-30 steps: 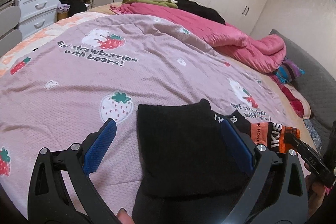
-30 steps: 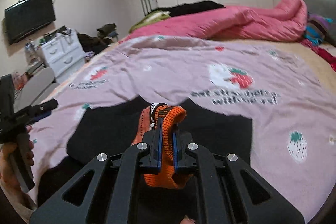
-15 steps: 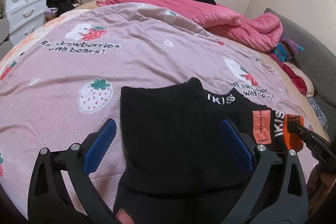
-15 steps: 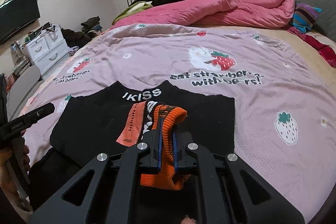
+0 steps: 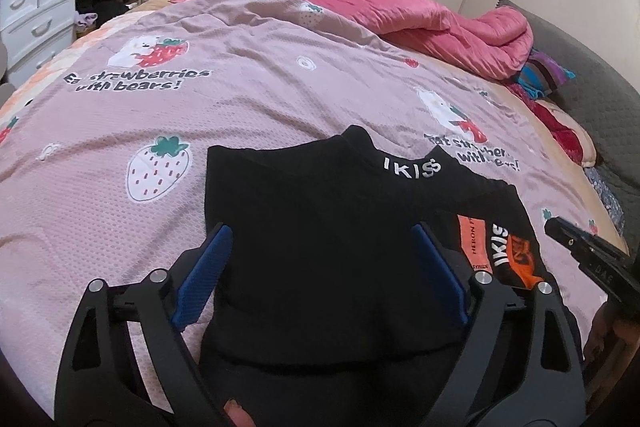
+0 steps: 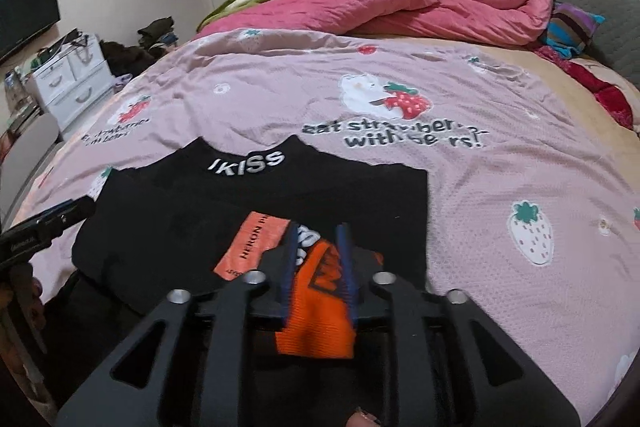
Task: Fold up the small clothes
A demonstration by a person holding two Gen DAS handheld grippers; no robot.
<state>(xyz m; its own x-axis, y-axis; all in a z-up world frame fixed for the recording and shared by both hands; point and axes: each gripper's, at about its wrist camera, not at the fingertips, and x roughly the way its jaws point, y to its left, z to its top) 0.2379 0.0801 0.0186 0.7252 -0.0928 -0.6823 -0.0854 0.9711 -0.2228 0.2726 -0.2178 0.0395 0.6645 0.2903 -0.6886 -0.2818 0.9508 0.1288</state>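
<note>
Your right gripper (image 6: 320, 263), blue ribbed pads, jaws opening narrowly, straddles the ribbed orange cuff (image 6: 320, 311); pads look just off the knit. Your left gripper (image 5: 320, 267) is wide, closing slightly, its pads either side of the black garment (image 5: 320, 247) without pressing it. The garment, soft matte knit, white lettering at the collar, lies flat on the pink waffle-textured strawberry bedspread (image 5: 240, 99). Beyond the garment, a puffy pink quilt (image 6: 400, 7).
</note>
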